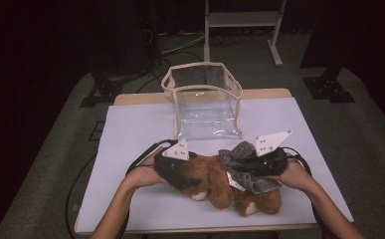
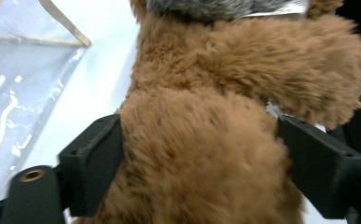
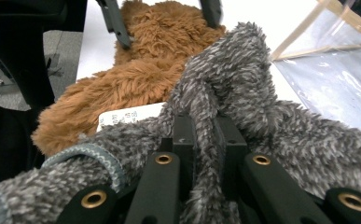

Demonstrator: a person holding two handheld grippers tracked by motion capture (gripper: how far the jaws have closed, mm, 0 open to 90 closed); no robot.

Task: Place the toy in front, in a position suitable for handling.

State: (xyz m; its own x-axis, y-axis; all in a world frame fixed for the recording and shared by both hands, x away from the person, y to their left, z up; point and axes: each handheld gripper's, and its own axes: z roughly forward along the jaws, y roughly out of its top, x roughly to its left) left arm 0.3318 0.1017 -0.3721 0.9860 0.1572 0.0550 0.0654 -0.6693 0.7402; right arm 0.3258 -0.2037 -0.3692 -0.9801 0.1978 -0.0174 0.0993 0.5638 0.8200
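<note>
Both forearms enter from the near edge of the table (image 1: pixel 130 124), elbows apart and hands converging toward its near middle. Left hand (image 1: pixel 147 174) grips the left gripper (image 1: pixel 192 180), which lies low and roughly level, pointing toward the right hand; its jaws stand wide, one on each flank of the brown plush dog (image 1: pixel 220 186) with the fur filling the gap, though whether the pads press cannot be told. Right hand (image 1: pixel 294 174) holds the right gripper (image 1: pixel 235 167) pointing back toward the left one, jaws clamped tight on a fold of grey fuzzy cloth (image 3: pixel 243 84).
</note>
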